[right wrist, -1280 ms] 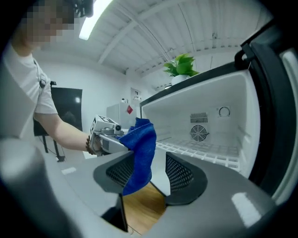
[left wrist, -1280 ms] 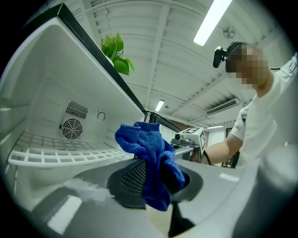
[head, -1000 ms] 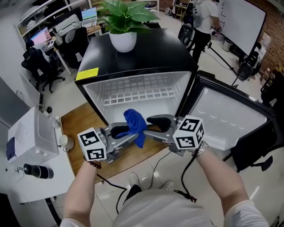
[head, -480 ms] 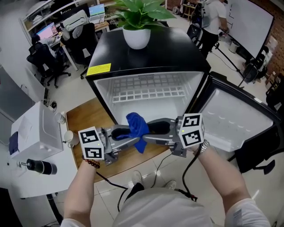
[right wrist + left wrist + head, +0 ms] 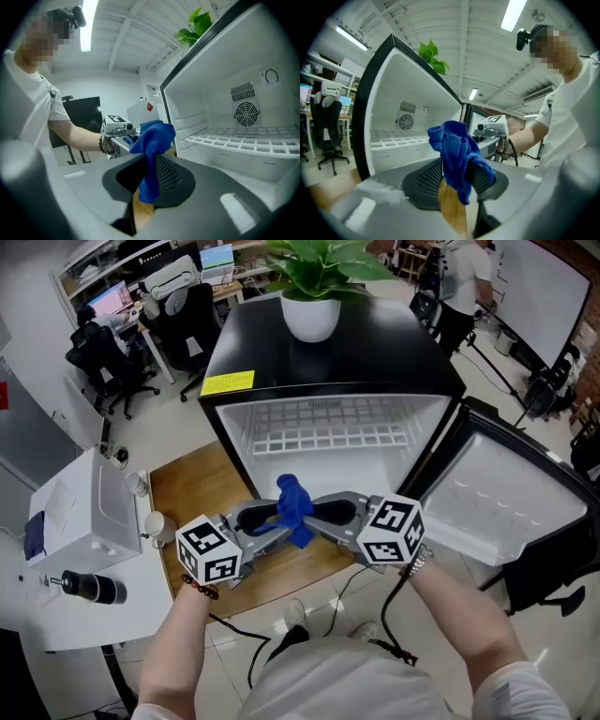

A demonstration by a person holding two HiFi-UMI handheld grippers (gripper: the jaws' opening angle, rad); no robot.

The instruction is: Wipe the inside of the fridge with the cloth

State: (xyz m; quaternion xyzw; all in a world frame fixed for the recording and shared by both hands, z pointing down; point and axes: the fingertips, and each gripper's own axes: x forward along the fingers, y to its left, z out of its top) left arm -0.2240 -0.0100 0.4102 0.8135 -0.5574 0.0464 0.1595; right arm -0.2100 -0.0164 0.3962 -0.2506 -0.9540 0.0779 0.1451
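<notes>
Blue cloth [image 5: 294, 507] is hanging bunched between both grippers, just in front of the open mini fridge [image 5: 323, 476]. Left gripper [image 5: 454, 180] jaws are opening off it. Right gripper [image 5: 147, 180] jaws are closing, pinching its middle. Probably soft, light and floppy; a thick fold is looking like the safest hold.

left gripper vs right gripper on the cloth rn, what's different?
Fingers: left gripper opening, gap showing, blue cloth only draped over one; right gripper closing, pinching the cloth. Approach: in the head view the left gripper comes in from the left, the right gripper from the right. Shared: both meet at the cloth before the open fridge.
</notes>
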